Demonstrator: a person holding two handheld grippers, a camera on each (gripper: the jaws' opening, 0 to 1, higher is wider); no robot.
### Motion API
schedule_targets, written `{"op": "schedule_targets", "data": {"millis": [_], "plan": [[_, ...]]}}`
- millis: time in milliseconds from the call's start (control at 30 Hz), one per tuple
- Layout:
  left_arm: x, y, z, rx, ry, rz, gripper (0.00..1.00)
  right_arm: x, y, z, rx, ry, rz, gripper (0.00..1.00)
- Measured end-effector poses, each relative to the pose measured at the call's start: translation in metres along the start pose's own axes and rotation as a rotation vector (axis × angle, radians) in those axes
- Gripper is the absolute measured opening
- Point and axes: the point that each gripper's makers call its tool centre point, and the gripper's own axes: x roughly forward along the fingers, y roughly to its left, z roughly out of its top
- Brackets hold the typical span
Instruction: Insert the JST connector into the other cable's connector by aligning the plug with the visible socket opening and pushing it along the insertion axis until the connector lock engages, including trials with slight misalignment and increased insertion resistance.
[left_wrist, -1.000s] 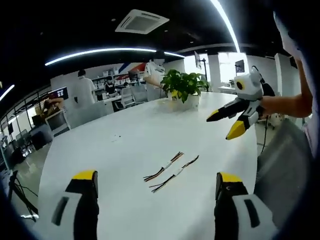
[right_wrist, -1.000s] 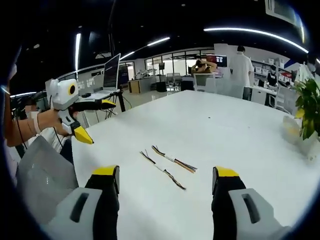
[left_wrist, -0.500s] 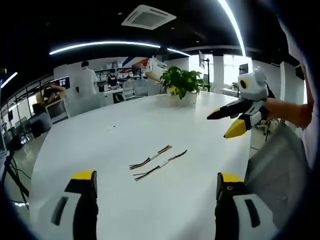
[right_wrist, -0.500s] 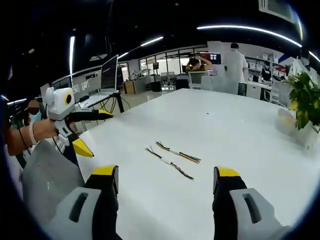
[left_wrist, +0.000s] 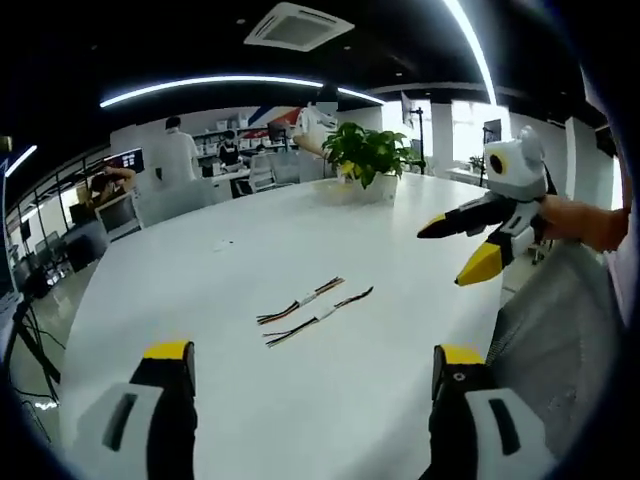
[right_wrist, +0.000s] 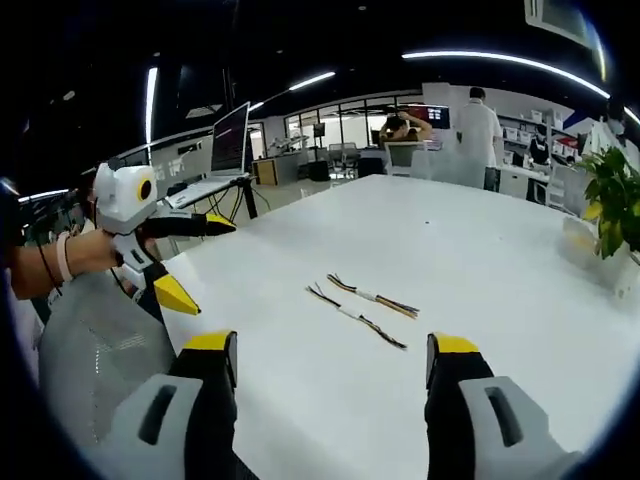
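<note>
Both views have swung slightly, while the two cables (left_wrist: 313, 311) (right_wrist: 363, 306) stay untouched, side by side on the white desk (left_wrist: 250, 260). Left gripper (left_wrist: 315, 375) and right gripper (right_wrist: 330, 365) hover with jaws spread, so pickup hasn't begun.

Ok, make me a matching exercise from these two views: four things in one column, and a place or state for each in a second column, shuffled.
Column one:
1. two cables
2. potted plant
3. left tool
4. laptop

Column two:
A. raised on a stand beyond the table's edge
B. lying side by side on the white table, untouched
C. standing at the far end of the table
D. held in the air, jaws apart, holding nothing

Pairs: 1-B, 2-C, 3-D, 4-A
</note>
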Motion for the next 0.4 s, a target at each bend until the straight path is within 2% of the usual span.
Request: {"op": "schedule_targets", "data": {"millis": [67,133,200,400], "plan": [[0.001,0.0,-0.004,0.001,0.005,-0.004,0.96,0.0,0.0,0.001,0.003,-0.004,-0.001,0.76],[0.002,0.002,-0.013,0.048,0.057,0.0,0.96,0.001,-0.001,0.003,-0.001,-0.012,-0.005,0.76],[0.002,0.003,-0.011,0.055,0.049,0.004,0.96,0.002,-0.002,0.003,-0.006,-0.007,-0.005,0.76],[0.003,0.006,-0.011,0.005,0.037,0.003,0.96,0.005,-0.004,-0.002,-0.054,0.023,-0.02,0.76]]}}
